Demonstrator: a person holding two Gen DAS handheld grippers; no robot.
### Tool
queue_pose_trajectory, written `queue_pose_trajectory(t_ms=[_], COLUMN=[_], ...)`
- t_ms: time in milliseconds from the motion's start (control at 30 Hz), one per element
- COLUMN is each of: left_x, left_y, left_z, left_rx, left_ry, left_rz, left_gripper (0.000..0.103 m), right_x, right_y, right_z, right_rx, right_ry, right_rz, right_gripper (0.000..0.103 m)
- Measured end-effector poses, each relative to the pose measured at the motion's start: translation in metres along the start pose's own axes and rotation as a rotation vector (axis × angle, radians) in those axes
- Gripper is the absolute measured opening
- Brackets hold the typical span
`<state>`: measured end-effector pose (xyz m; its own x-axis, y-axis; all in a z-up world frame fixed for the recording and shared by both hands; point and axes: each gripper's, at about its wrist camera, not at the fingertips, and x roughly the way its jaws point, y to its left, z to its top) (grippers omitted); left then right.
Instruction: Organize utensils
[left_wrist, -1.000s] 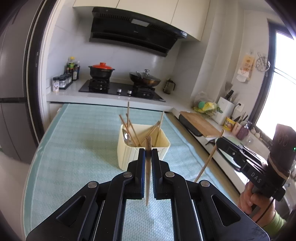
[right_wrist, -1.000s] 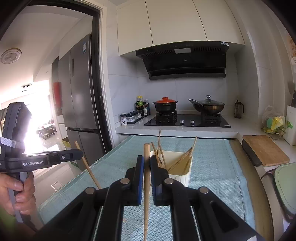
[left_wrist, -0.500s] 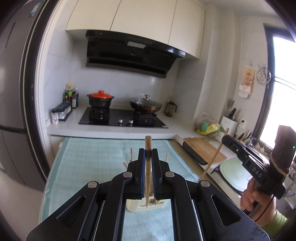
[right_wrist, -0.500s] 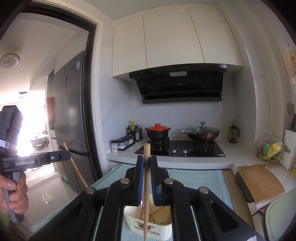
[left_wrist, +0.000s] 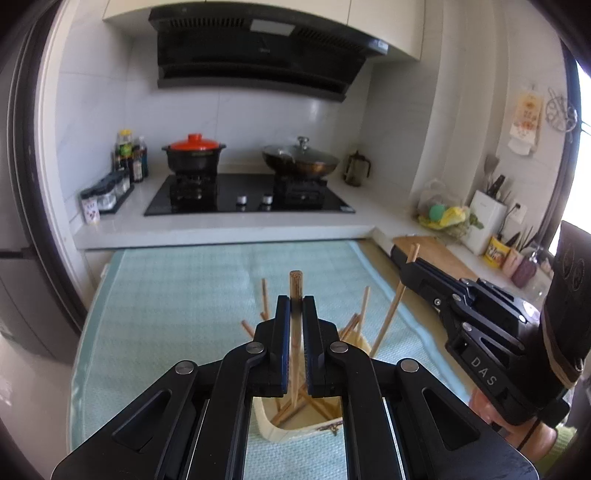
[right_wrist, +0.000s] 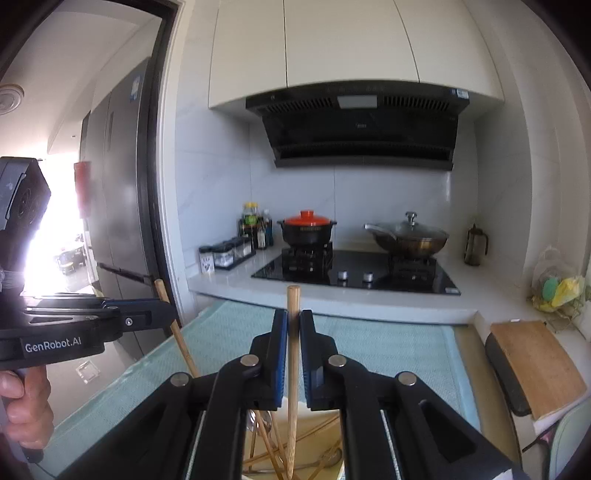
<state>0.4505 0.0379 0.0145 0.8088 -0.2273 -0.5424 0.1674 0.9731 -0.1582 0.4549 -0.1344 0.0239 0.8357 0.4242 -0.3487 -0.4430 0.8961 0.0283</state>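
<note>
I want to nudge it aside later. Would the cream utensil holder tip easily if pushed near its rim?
Probably somewhat. The cream utensil holder looks like thin plastic, so likely light. The chopsticks in it lean outward above its rim, raising the weight. The woven mat may grip its base, so pushing low seems safer.

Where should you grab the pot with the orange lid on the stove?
Best guess: hold the black pot by the small ears sticking out at its rim, one from the left and one from the right. Its body looks too round and wide for jaws, and the orange lid just sits on top.
</note>
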Motion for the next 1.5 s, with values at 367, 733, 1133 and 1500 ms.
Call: queue_pose_trajectory(t_ms=[367, 733, 1133, 1500], left_x=[0.031, -0.096, -0.143, -0.157], left_y=[0.017, -0.029, -0.056, -0.058], left_z=[-0.026, -0.068, -0.142, -0.169], left_rx=[-0.019, 0.121, 0.076, 0.0], left_ry=[0.066, -0.233, -0.175, -0.095], left_rz=[0.08, 0.281, 0.318, 0.295], left_gripper=[0.063, 0.103, 0.103, 0.103], right_x=[0.048, -0.086, -0.188, -0.207], right_y=[-0.026, 0.004, 0.032, 0.046], right_z=[-0.039, -0.009, -0.08, -0.116], right_rx=[0.112, 0.002, 0.065, 0.103], right_ry=[0.162, -0.055, -0.039, 0.061], right_rz=[-0.002, -0.077, -0.075, -0.124], right_gripper=[0.061, 0.086, 0.103, 0.103])
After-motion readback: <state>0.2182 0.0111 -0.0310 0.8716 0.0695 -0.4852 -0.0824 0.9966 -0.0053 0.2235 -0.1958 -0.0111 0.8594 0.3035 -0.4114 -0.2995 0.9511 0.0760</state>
